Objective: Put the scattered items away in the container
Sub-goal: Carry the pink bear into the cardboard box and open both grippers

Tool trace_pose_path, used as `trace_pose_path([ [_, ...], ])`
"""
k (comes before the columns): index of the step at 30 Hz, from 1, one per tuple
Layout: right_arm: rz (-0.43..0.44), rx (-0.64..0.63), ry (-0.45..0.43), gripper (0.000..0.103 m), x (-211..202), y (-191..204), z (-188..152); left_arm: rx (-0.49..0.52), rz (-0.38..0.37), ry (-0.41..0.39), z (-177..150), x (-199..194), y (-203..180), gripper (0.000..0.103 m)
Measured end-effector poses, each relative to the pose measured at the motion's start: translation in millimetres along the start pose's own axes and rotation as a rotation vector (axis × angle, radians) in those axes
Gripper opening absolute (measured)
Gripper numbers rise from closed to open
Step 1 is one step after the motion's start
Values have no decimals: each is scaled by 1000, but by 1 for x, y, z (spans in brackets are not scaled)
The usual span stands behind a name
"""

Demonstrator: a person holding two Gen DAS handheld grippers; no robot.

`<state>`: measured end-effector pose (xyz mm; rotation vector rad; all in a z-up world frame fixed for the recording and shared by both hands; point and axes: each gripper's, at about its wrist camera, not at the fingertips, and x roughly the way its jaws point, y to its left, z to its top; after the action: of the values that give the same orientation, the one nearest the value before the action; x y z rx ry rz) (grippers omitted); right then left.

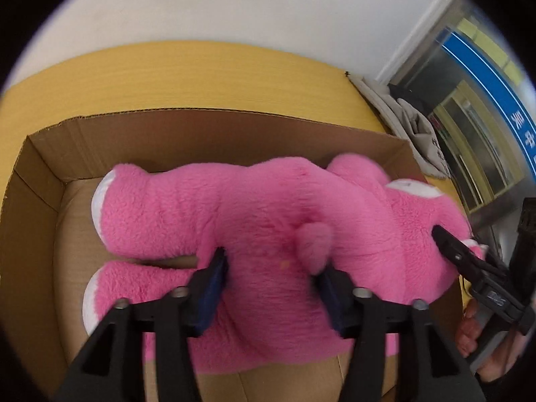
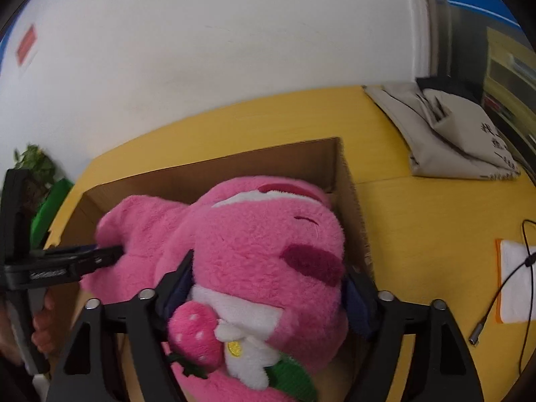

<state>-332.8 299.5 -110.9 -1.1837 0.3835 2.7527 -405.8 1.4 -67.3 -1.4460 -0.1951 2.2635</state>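
Observation:
A big pink plush toy [image 1: 254,207] lies on its side inside the open cardboard box [image 1: 201,124]. Its white-soled feet point left and its head lies to the right. My left gripper [image 1: 271,264] straddles the plush's lower body, open, with its blue pads alongside the fur and no squeeze showing. In the right wrist view the plush's head [image 2: 254,234], with a strawberry at its neck, sits between the wide-open jaws of my right gripper [image 2: 268,268]. The box wall [image 2: 234,171] rises behind it. Each view also shows the other gripper's fingers [image 1: 445,238] [image 2: 107,254] at the plush.
The box stands on a yellow table [image 2: 418,217] against a white wall. A grey cloth bag [image 2: 452,134] lies at the back right. A white cloth with an orange edge [image 2: 516,281] and a black cable [image 2: 499,298] lie right of the box. Green leaves [image 2: 37,164] show far left.

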Motion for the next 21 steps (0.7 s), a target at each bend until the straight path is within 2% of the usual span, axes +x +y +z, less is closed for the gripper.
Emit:
trace_pose_path([
  [2, -3, -8, 0, 94, 9, -7, 5, -23, -7, -13, -1, -10, 3, 65],
  [4, 34, -20, -1, 97, 0, -12, 7, 13, 8, -35, -3, -35, -4, 63],
  [5, 36, -42, -16, 102, -11, -11, 7, 48, 33, -51, -4, -49, -6, 63],
  [7, 34, -98, -55, 103, -42, -6, 4, 117, 81, -68, -17, -80, -11, 63],
  [9, 84, -138, -58, 103, -72, -3, -6, 150, 156, -31, -42, -105, -7, 65],
  [12, 202, -254, 51, 103, -91, 14, -34, 134, 231, 94, -85, -110, 21, 65],
  [14, 252, -351, 132, 103, -92, 30, -61, 98, 240, 189, -111, -101, 36, 62],
  [16, 253, -398, 231, 103, -82, 35, -84, 55, 212, 264, -133, -92, 46, 62],
  [18, 220, -400, 326, 103, -68, 28, -102, 12, 152, 330, -150, -84, 51, 56],
  [21, 191, -355, 370, 99, -66, 10, -107, -29, 131, 330, -164, -90, 52, 54],
])
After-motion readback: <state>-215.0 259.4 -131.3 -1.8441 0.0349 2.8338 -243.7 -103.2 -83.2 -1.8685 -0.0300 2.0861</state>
